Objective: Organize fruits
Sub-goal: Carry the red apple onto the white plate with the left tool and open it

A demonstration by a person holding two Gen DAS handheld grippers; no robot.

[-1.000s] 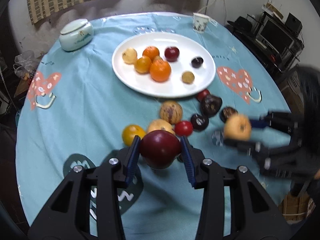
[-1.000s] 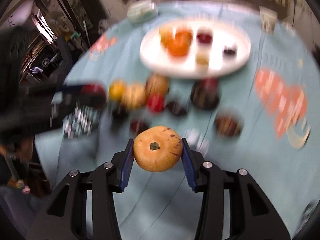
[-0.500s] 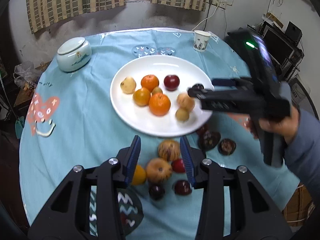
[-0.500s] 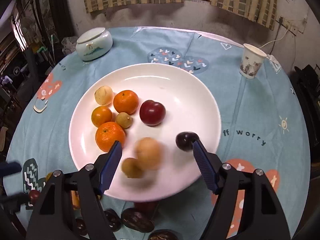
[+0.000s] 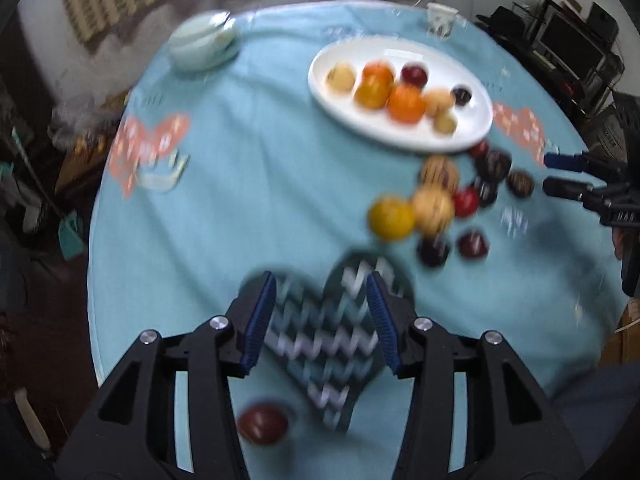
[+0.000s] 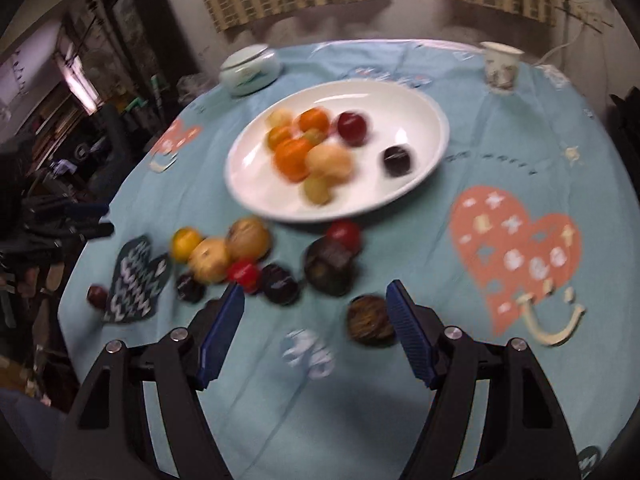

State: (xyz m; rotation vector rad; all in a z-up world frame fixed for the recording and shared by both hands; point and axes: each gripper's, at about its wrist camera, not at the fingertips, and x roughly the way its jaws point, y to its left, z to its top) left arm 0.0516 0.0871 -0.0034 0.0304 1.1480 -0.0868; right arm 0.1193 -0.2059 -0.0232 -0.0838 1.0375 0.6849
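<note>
Near the table edge, behind the opening, empty left gripper [image 5: 321, 316], lay a red plum [image 5: 262, 423]; it could roll off. Right gripper [image 6: 316, 326] stood wide, empty, above loose fruits [image 6: 256, 258] beside the plate [image 6: 416, 120].

Pretty blurry shot. The left gripper [image 5: 322, 316] hangs over a dark zigzag heart print [image 5: 332, 344] on the blue tablecloth [image 5: 248, 184], jaws opening with nothing between them. A dark red plum [image 5: 262, 424] sits right below it. The white plate [image 5: 472, 120] holds oranges and other fruit, with loose fruit [image 5: 432, 208] scattered just beside it.
</note>
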